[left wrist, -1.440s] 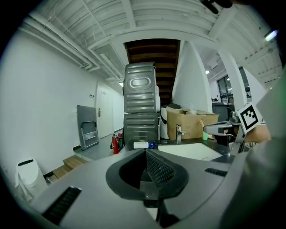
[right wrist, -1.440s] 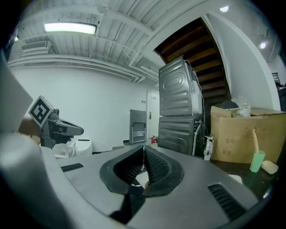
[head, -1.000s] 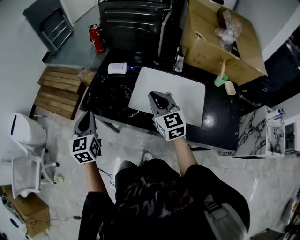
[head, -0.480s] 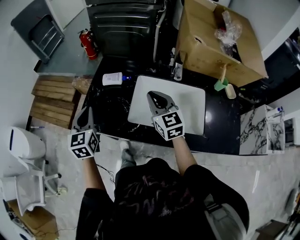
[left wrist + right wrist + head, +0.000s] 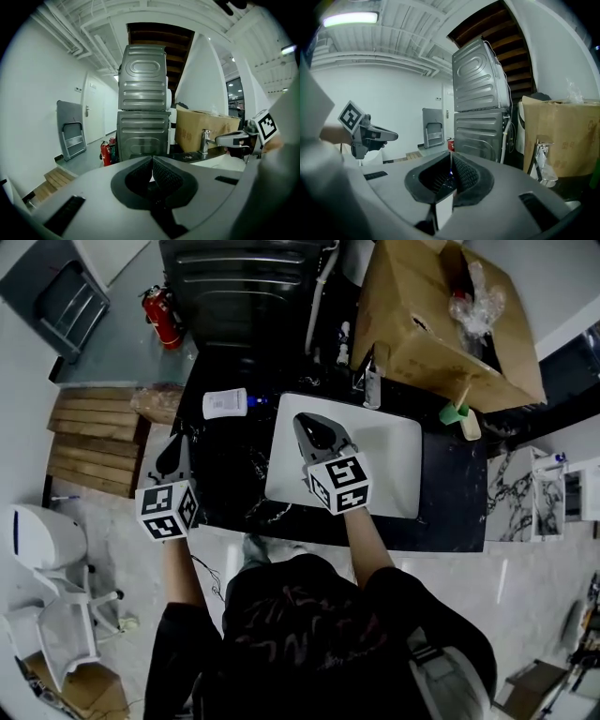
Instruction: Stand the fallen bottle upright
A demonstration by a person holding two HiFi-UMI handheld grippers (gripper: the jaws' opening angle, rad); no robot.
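- Bottle (image 5: 225,403) lay on its side at the far left of the black surface (image 5: 223,474), just left of the white sink (image 5: 394,465).
- My left claw (image 5: 174,448) hovered at the surface's left edge, near the bottle but apart from it, jaws clenched on nothing.
- My right claw (image 5: 315,427) hung over the sink, jaws pressed together, empty as well.
- Beyond the sink stood a faucet (image 5: 372,382) and a big cardboard box (image 5: 441,315).

Bright, even indoor light from a ceiling strip lamp (image 5: 350,18); heavy fisheye bending, dark vignetted corners.
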